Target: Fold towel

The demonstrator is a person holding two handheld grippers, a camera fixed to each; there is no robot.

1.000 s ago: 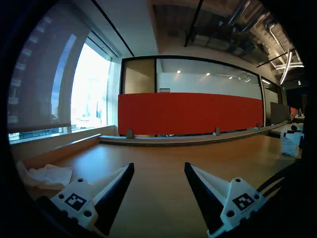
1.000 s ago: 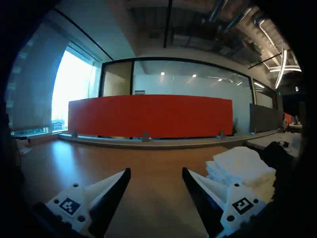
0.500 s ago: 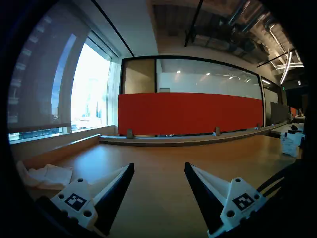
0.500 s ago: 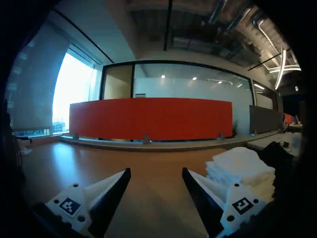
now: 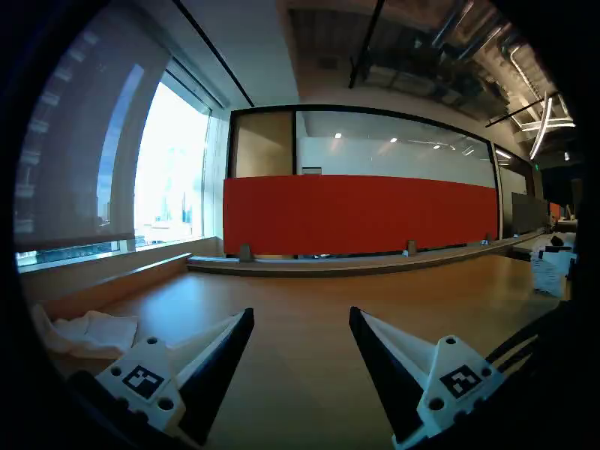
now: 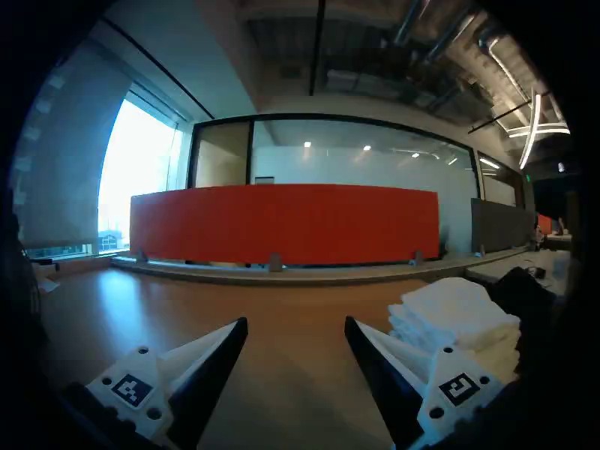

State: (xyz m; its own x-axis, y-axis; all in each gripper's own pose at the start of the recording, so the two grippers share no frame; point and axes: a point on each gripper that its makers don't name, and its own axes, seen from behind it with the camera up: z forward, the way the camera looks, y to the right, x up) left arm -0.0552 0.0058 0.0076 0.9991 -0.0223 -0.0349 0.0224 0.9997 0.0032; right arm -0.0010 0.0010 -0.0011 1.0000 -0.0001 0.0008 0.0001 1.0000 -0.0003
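In the left gripper view a crumpled white towel (image 5: pixel 94 332) lies on the wooden table (image 5: pixel 315 300) at the far left, beside my left gripper's left finger. My left gripper (image 5: pixel 300 319) is open over bare wood, nothing between its fingers. In the right gripper view a stack of folded white towels (image 6: pixel 457 319) sits at the right, just behind the right finger. My right gripper (image 6: pixel 295 328) is open too, low over the table (image 6: pixel 285 300), with nothing held.
A red divider panel (image 5: pixel 360 214) stands along the table's far edge, also in the right gripper view as the red divider panel (image 6: pixel 285 223). A bright window (image 5: pixel 169 176) is on the left. White items (image 5: pixel 551 266) sit at the far right of the table. A dark object (image 6: pixel 529 296) lies behind the towel stack.
The right gripper view has shifted very slightly; the left gripper has stayed still. Both grippers remain open.
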